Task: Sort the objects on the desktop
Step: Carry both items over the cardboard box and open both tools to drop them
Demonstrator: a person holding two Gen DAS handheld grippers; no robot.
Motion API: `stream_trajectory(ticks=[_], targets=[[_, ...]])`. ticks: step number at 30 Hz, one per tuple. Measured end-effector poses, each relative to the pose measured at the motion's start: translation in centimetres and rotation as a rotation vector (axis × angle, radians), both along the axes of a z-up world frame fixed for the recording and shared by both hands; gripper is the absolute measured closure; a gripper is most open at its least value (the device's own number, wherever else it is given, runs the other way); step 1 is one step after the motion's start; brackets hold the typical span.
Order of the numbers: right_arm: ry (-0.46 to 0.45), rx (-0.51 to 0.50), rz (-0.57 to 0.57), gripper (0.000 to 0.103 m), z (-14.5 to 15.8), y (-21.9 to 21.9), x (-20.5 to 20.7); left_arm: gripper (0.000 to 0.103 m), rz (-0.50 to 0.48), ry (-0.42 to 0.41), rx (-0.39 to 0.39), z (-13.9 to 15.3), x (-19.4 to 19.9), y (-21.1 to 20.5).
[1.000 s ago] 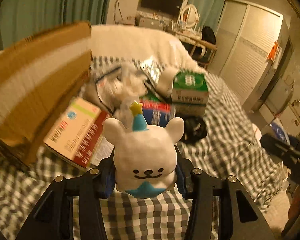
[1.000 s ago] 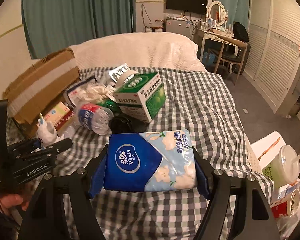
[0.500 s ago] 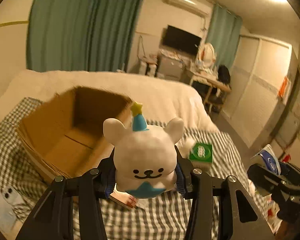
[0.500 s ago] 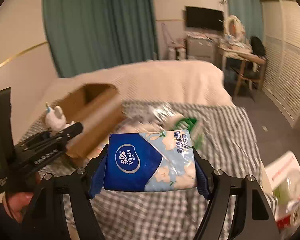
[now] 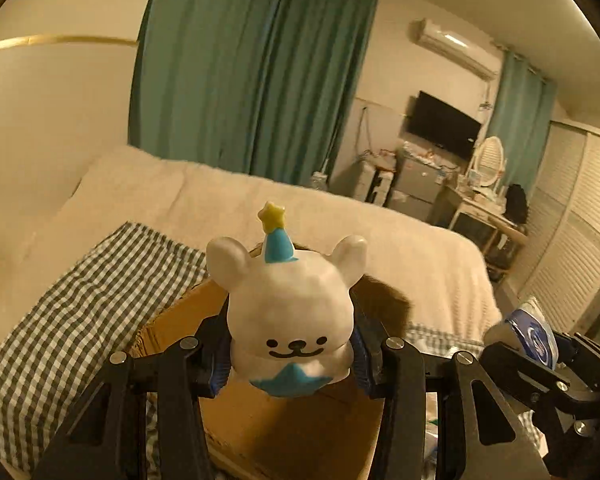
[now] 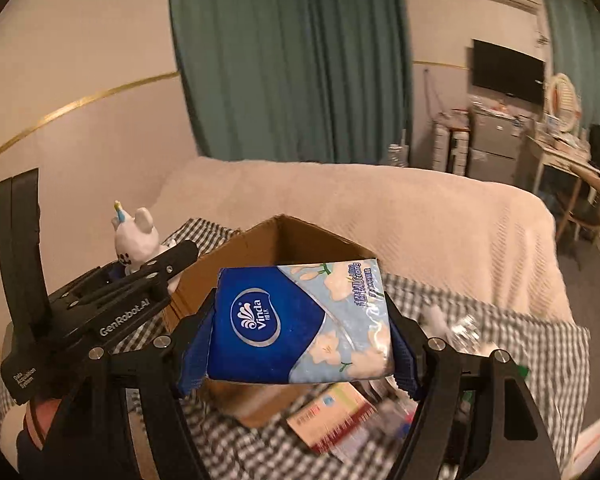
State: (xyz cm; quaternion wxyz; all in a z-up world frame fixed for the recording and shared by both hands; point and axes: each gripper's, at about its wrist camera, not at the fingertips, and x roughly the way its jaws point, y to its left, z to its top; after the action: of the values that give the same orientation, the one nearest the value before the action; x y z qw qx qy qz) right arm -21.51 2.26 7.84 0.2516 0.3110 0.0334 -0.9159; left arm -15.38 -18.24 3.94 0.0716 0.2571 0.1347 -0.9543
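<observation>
White bear figurine and blue tissue pack, both held over the bed.

From my left wrist view, the left gripper (image 5: 292, 354) has its fingers clenched on the bear figurine (image 5: 288, 312), upright, hat up, above the open cardboard box (image 5: 300, 436) on the checked bedsheet (image 5: 80, 304). From my right wrist view, the right gripper (image 6: 300, 344) grasps the tissue pack (image 6: 300, 324), long axis crosswise, over the box, a red-and-white carton (image 6: 332, 416) below.

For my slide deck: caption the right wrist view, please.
Right gripper holds a blue tissue pack above the open cardboard box on the bed.
</observation>
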Motion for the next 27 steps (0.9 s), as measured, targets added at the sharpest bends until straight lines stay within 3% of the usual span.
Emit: stream_trajectory(ticks=[7,13,15,17,21,27], targets=[[-0.074,0.034,0.042,0.031,-5.0,-4.2,-5.6,0.054,-0.021,-0.091,0.041,-6.0,-2.8,-2.5],[-0.096,0.022,0.036,0.030,-7.8,-5.7,-8.0,0.052,-0.024,-0.108,0.044,-7.5,-3.5,-3.8],[-0.098,0.010,0.028,0.027,-7.7,-5.4,-8.1,0.039,-0.024,-0.113,0.031,-7.5,-3.4,-3.5],[-0.086,-0.002,0.006,0.014,-7.2,-4.9,-8.0,0.019,-0.019,-0.099,0.018,-7.3,-3.0,-3.2],[-0.036,-0.039,-0.014,0.012,-4.9,-4.0,-6.3,0.015,-0.030,-0.077,-0.018,-5.7,-1.9,-2.0],[0.049,0.003,-0.096,0.012,-1.1,0.7,-1.7,0.009,-0.098,-0.030,-0.074,-2.1,2.0,2.5]])
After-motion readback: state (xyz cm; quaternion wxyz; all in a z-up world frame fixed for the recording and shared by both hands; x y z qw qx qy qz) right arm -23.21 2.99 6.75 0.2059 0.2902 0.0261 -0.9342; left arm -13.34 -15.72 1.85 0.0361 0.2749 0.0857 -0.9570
